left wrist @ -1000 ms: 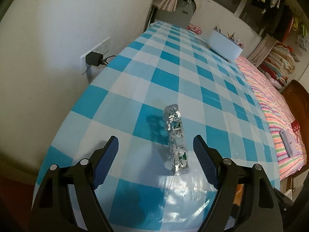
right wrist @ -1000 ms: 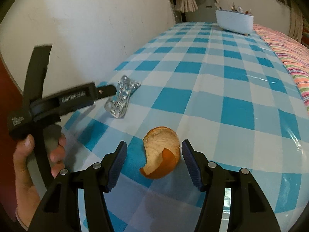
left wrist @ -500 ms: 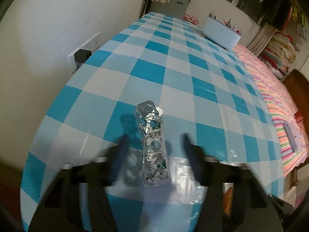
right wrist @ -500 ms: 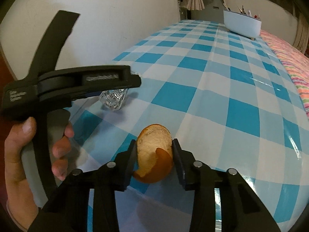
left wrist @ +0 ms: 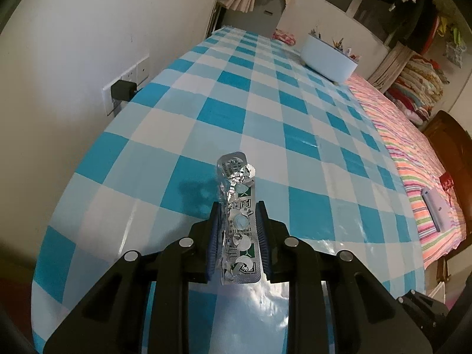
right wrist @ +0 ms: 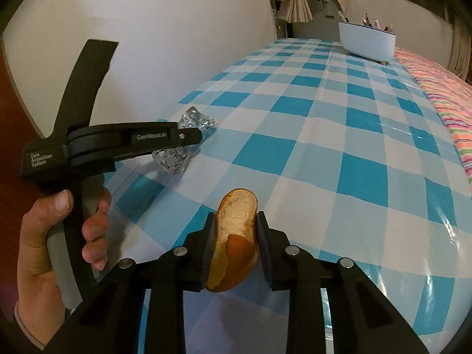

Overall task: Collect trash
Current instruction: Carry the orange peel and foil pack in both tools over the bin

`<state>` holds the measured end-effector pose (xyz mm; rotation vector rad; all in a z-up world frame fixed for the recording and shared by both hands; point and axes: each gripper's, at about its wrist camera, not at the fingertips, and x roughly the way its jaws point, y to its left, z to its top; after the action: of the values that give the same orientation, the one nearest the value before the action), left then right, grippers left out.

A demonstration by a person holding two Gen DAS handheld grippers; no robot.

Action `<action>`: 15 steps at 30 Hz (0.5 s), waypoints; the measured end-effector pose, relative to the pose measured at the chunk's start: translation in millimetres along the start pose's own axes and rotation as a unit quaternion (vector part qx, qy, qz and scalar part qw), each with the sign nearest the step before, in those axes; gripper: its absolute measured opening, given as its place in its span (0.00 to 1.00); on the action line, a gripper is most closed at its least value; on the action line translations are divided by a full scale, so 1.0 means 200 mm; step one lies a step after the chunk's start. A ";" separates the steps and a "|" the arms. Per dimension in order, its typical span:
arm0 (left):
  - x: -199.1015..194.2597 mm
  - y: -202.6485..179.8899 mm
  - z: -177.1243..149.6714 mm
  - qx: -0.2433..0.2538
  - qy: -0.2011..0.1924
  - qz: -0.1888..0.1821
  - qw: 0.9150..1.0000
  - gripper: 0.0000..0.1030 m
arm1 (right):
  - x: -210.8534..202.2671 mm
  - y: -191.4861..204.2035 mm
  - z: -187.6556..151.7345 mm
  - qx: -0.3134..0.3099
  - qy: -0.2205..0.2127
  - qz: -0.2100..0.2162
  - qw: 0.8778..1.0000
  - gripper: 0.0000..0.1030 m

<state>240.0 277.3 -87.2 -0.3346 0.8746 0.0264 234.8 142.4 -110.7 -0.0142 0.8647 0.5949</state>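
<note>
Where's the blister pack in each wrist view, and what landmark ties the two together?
Left wrist: blister pack low centre, standing between the left gripper pads, which press on its sides.
Right wrist: same blister pack left of centre, partly hidden behind the left gripper.
Shared landmark: white tub at the far end of the checked tablecloth.
</note>
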 end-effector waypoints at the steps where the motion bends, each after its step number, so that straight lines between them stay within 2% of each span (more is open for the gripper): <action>1: -0.01 -0.01 0.00 0.002 -0.002 0.000 1.000 0.22 | -0.01 0.00 0.00 0.000 0.000 0.000 1.000 0.26; 15: -0.10 -0.26 -0.12 0.047 -0.011 -0.009 0.999 0.22 | -0.16 -0.15 -0.04 0.019 -0.016 -0.005 1.000 0.26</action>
<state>218.0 222.8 -71.8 -0.2541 0.8480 -0.0271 228.6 99.2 -100.7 0.0267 0.8442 0.5683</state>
